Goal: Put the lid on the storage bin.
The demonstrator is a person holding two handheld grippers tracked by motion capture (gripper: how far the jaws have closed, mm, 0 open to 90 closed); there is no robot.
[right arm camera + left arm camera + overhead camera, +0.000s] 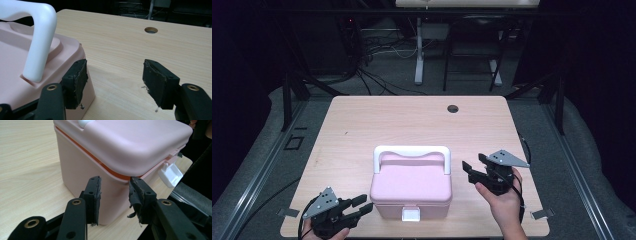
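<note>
Pink box (411, 192) with a white handle (411, 151) sits in the lower middle of the high view, on the near part of the wooden table (362, 125), its lid down and a white latch (410, 215) at the middle of its near face. The handle stands upright across the far edge of the lid.

At the lower left of the high view, the left gripper (364, 206) lies low by the table's near edge, held in a hand (329, 234) that comes in from the bottom, and it points rightward at the box's near left corner. In the left gripper view its jaws stand apart with that corner between their tips; the worn pads (96, 195) look close to the box wall, but whether they touch it cannot be told. An orange seam (100, 165) runs under the lid there, and the latch shows at the right of that view.

At the lower right of the high view, the right gripper (471, 171) is held in the other hand (504, 202), just beside the box's right side and pointing left toward the handle's end. In the right gripper view its jaws are spread wide with nothing between them but bare table; the left one is near the box's corner. A round hole (452, 108) lies in the table's far part.
</note>
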